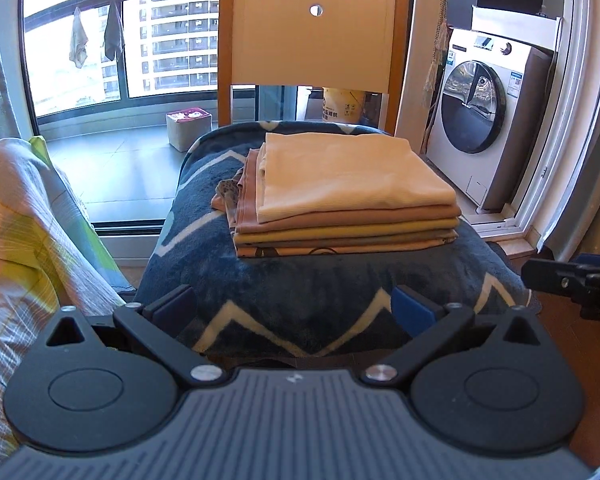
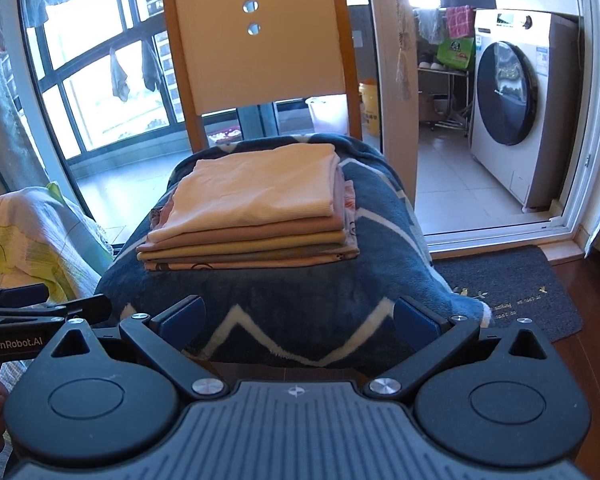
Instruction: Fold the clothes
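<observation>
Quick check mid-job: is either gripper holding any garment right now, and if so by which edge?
Nothing is held. The left gripper and right gripper are both open and empty, short of the folded stack on the blanket-covered chair.

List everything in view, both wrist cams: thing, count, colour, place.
folded clothes: one stack, about five layers, cream on top, tan and yellow below; on the blanket
blanket: one, navy with white zigzag; draped over the chair seat
chair: one, orange wood; behind the stack
washing machine: one, white, dark door; right
bedding: one, pale with green stripes; left
doormat: one, dark grey; floor, right
bucket: one, yellow; behind the chair
left hand-held gripper: black, open, empty
right hand-held gripper: black, open, empty
</observation>
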`<state>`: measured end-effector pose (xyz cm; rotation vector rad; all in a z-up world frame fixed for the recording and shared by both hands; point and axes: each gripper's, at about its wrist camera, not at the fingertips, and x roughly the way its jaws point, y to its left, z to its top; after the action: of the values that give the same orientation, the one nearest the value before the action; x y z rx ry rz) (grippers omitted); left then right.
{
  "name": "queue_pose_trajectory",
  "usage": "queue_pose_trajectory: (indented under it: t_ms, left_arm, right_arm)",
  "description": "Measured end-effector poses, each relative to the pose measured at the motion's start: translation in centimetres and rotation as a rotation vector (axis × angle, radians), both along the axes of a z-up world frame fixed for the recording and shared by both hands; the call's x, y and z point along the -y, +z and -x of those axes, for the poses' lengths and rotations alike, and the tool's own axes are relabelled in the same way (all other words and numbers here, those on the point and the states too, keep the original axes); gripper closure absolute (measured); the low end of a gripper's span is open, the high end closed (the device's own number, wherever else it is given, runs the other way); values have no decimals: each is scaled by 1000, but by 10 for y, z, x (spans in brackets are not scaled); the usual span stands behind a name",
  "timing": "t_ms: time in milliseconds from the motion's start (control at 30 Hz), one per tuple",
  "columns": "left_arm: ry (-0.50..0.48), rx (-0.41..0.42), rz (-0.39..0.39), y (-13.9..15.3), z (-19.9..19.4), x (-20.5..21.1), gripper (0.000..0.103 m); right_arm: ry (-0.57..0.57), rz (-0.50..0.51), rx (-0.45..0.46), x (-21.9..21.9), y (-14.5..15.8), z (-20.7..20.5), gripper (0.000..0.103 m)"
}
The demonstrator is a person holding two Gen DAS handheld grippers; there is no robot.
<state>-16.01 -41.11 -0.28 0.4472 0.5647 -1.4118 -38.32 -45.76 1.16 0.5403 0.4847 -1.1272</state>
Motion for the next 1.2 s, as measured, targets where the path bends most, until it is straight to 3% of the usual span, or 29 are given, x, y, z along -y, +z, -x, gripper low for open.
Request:
queue_pose_trajectory:
  t_ms: [433,1200]
  left_arm:
    - [18,9,-38,-3,13,0,1]
    - [37,25,-38,-6,8,5,1]
  right_arm:
    - [-8,-7,-24,-7,0,7,0]
    - [14,-20,-55,-1,-4,-2,0]
